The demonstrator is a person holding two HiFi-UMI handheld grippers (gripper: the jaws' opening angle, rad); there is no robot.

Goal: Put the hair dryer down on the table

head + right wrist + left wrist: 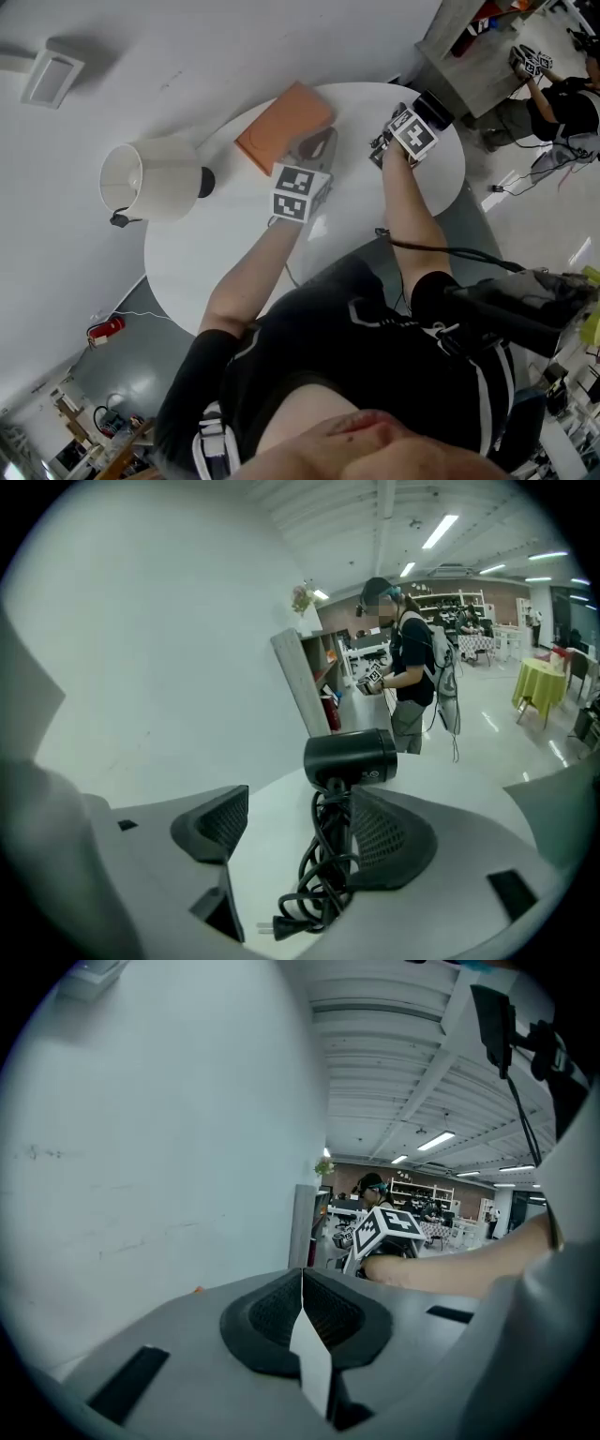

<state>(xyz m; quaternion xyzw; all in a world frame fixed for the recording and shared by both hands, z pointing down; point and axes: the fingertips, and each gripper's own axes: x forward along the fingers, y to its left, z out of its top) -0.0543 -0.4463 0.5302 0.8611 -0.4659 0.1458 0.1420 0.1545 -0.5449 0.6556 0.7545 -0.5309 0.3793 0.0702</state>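
Note:
The black hair dryer (350, 757) lies on the round white table (216, 253), its cord wound round the handle and the plug (272, 928) loose at the near end. My right gripper (300, 832) is open, one jaw on each side of the handle, and the pads do not press on it. In the head view the hair dryer (433, 108) shows just past my right gripper (420, 120) at the table's far right edge. My left gripper (302, 1297) is shut with nothing seen in it. It hovers over the table's middle, where the left gripper (317, 150) sits beside an orange book.
An orange book (281, 127) lies at the table's far side. A lamp with a white shade (150, 178) lies on its side at the left. A grey cabinet (478, 56) stands just beyond the table, and a person (412, 667) stands next to it.

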